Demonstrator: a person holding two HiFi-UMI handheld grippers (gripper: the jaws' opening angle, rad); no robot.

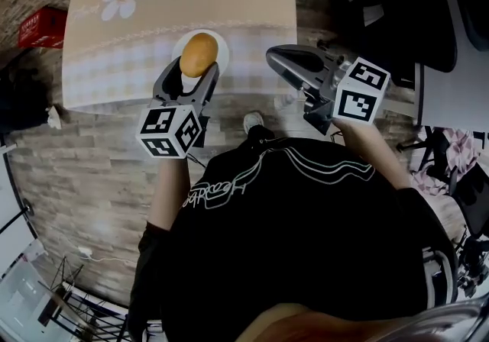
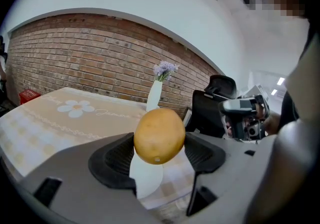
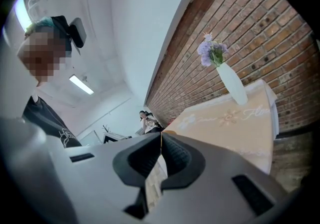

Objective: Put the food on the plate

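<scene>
Two grey tongs are in the person's hands: the left tongs [image 1: 196,73] squeeze a round yellow-orange piece of food [image 2: 159,135] by its sides and hold it just above a small round white plate [image 1: 222,46], which sits near the front edge of the tabletop [image 1: 114,50] with its pale checked flower cloth. The right tongs [image 3: 161,148] are shut tight with nothing in them, off to the right of the plate near the tabletop's front corner. A tall white vase [image 3: 232,83] of purple flowers stands at the far side of the tabletop, by the red brick wall [image 2: 90,63].
</scene>
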